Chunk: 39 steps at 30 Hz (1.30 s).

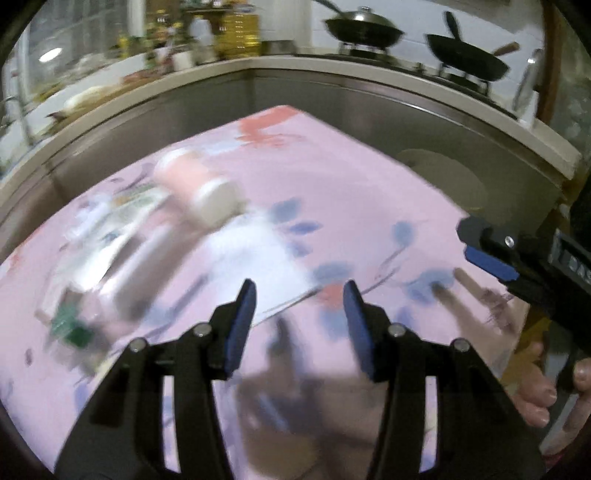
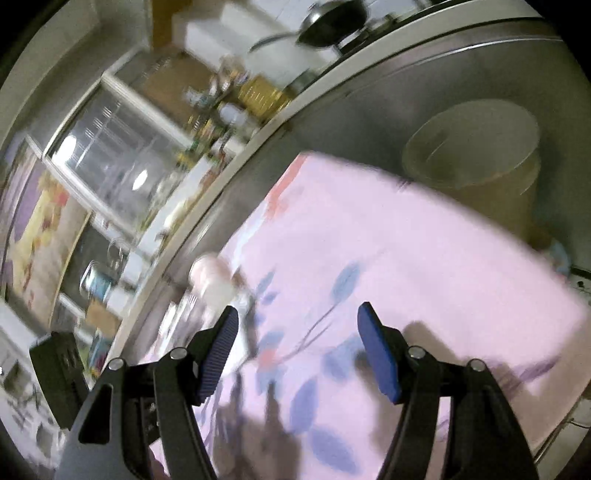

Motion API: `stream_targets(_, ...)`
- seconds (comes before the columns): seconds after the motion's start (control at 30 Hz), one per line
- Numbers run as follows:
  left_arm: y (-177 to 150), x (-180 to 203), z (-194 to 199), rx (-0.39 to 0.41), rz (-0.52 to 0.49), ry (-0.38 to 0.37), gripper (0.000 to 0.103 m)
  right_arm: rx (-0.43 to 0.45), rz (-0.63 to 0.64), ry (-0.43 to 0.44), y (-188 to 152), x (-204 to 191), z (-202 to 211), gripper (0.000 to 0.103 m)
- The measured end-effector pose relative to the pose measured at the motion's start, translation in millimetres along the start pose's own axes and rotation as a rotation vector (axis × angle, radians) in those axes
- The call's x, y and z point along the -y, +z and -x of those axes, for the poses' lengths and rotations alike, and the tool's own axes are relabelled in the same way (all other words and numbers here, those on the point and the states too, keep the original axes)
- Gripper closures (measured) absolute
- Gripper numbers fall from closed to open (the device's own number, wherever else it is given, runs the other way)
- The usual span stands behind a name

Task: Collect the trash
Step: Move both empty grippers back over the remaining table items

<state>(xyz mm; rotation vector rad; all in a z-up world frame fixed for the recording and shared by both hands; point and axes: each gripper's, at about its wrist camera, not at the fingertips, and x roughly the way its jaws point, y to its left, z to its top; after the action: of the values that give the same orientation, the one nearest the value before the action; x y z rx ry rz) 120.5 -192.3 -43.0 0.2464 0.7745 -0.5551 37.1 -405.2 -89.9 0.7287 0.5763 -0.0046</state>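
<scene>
We hold the left gripper (image 1: 299, 306) above the pink flowered cloth (image 1: 332, 177) with its blue-padded jaws parted and nothing between them; it is released. The right gripper (image 2: 297, 347) also stands with its jaws spread wide and empty, over the same cloth (image 2: 406, 251). In the left wrist view the right gripper (image 1: 491, 254) enters from the right edge, with our hand (image 1: 535, 391) on its grip below.

The trash lies on the cloth, ahead and to the left of the left gripper. It consists of a pink and white cylindrical container (image 1: 195, 184) lying on its side, a heap of white wrappers (image 1: 110, 240) just beside it, and a small green piece (image 1: 72, 326) nearer the cloth's near-left edge. Motion blur prevents closer identification of these items. In the right wrist view the same container (image 2: 212, 277) appears at the cloth's left edge, just beyond the left fingertip.

A beige bin (image 2: 476, 162) stands past the far right edge of the cloth, against a steel cabinet front (image 1: 369, 107). Above the cabinet, two dark woks (image 1: 364, 31) rest on a stove.
</scene>
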Motion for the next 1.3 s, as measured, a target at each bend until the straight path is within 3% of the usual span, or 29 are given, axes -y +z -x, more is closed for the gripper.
stream_targets(0.2, -33, -57, 31, 0.015, 0.093, 0.135, 0.056, -0.11, 0.104, 0.03, -39, -50, -15, 0.038)
stream_targets(0.47, -60, -104, 58, 0.028, 0.179, 0.24, 0.056, -0.211, 0.205, 0.041, -82, -93, -26, 0.038)
stream_targets(1.3, -103, -170, 74, -0.006, 0.312, 0.332, 0.056, -0.323, 0.28, 0.057, -120, -137, -50, 0.038)
